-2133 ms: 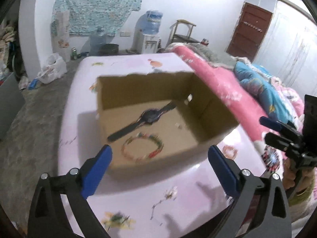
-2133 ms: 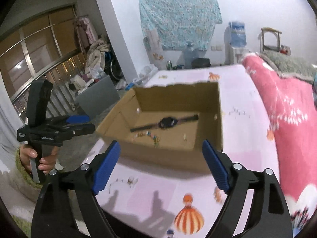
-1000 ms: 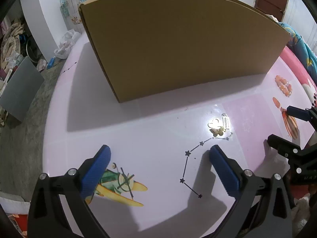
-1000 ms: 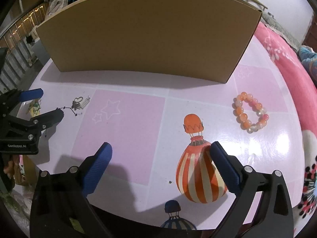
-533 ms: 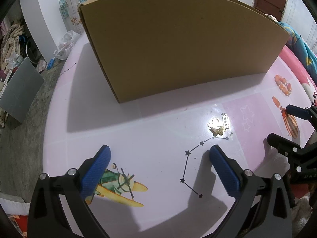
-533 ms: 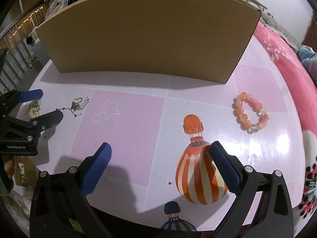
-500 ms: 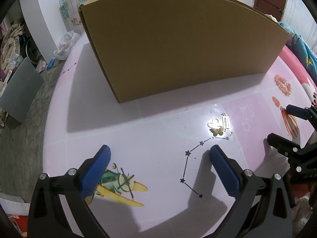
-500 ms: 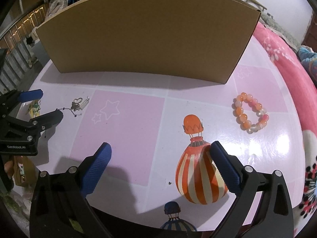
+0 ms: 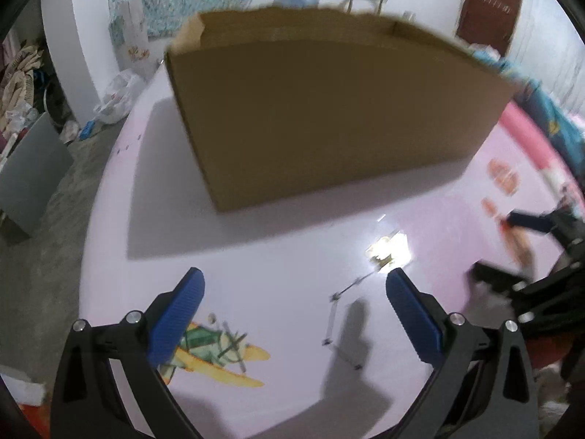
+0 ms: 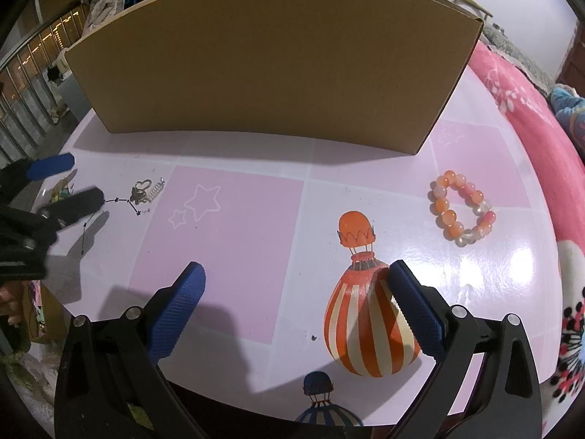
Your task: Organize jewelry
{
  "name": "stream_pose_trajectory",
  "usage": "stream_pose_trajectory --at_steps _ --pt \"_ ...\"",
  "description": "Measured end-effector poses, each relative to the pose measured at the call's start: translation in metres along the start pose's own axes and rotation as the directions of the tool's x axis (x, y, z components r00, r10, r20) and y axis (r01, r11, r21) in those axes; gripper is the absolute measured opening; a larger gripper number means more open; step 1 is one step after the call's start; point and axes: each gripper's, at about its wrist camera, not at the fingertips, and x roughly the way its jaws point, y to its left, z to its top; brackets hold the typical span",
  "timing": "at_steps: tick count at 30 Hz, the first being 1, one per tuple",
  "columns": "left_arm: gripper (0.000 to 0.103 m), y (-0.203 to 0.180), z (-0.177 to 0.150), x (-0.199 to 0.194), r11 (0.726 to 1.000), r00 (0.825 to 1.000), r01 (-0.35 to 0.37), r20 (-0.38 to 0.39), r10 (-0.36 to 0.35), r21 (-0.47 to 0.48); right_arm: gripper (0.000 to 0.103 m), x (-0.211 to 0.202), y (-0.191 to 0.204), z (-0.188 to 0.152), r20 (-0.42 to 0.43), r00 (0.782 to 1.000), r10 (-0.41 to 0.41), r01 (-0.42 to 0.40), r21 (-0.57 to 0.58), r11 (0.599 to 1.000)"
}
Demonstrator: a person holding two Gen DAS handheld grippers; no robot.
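Left gripper (image 9: 292,314): jaws spread wide, holding nothing, poised above the pink tabletop (image 9: 278,256) with its blue pads (image 9: 175,314) clear of the surface. A thin chain necklace (image 10: 120,205) with a small silver pendant lies on the table just ahead of its right-hand finger; in the left wrist view, glare washes out the pendant (image 9: 387,252) and the frame is blurred.

Right gripper (image 10: 296,307): jaws likewise spread wide and empty, over a printed orange-and-white striped balloon (image 10: 369,325). An orange beaded bracelet (image 10: 460,212) lies flat on the table ahead and to the right of this gripper, apart from both fingers.

A brown cardboard box (image 10: 270,69) stands on the table beyond both pieces of jewelry; its near wall faces the cameras and hides the interior. A pink floral quilt (image 10: 530,109) borders the table on the right. A printed airplane (image 9: 219,351) marks the table surface by the left gripper.
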Motion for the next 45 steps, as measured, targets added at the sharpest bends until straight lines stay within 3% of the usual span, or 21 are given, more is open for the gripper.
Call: stream_pose_trajectory --at_steps 6,11,17,27,37,45 --pt "0.074 -0.018 0.005 -0.007 0.995 0.996 0.071 0.052 -0.075 0.065 0.095 -0.002 0.001 0.002 0.0 1.0 -0.003 0.003 0.006 1.0" --pt "0.046 -0.03 0.006 0.005 0.988 0.993 0.113 0.01 -0.115 0.105 0.095 -0.002 0.0 0.001 0.001 1.0 -0.003 0.003 0.006 1.0" --pt "0.026 -0.041 0.006 0.021 0.983 0.991 0.128 -0.041 -0.123 0.131 0.095 0.0 -0.003 0.001 0.003 1.0 -0.001 0.001 0.006 1.0" --pt "0.01 -0.048 0.002 0.019 0.977 0.996 0.088 -0.049 -0.08 0.192 0.095 -0.003 -0.002 0.002 0.005 1.0 -0.001 0.001 0.005 1.0" --pt "0.01 -0.028 -0.006 0.009 0.985 0.996 0.071 -0.064 -0.062 0.154 0.095 -0.004 -0.003 0.002 0.007 1.0 0.0 0.0 0.005 1.0" --pt "0.01 -0.019 -0.009 0.0 0.987 0.994 0.098 -0.054 -0.091 0.13 0.095 0.001 -0.007 0.002 0.006 1.0 -0.006 0.006 0.016 1.0"
